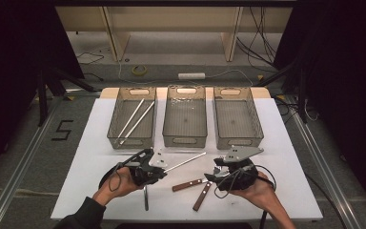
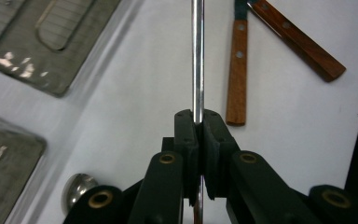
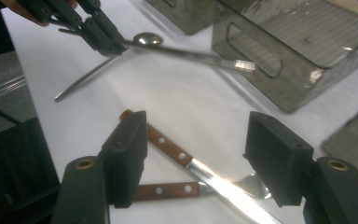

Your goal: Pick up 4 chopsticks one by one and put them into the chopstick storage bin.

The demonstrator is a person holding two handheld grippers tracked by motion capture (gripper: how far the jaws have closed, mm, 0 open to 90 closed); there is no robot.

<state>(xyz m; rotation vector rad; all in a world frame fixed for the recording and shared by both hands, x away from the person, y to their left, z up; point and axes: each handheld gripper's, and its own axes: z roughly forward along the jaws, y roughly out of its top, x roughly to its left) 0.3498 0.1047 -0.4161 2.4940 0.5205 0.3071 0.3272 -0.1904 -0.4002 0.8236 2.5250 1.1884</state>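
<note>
A big white bench (image 1: 100, 157) is carrying three see-through bins in a row at the back. The left bin (image 1: 132, 118) is holding two long silver sticks. The middle bin (image 1: 185, 117) and the right bin (image 1: 237, 118) are sitting beside it.

The left gripper (image 1: 161, 168) is squeezing tight on a thin silver handle (image 1: 186, 161), gripping it near one end. The handle is sticking out toward the right, just above the bench and in front of the middle bin. In the left gripper view, the metal rod (image 2: 197, 56) is running straight up from between the closed black jaws.

The right gripper (image 1: 214, 172) is standing wide open and holding nothing. Two knives with brown wooden handles (image 1: 196, 187) are lying crossed on the bench right under it.

A spoon (image 3: 147, 39) is lying on the bench below the left gripper.
</note>
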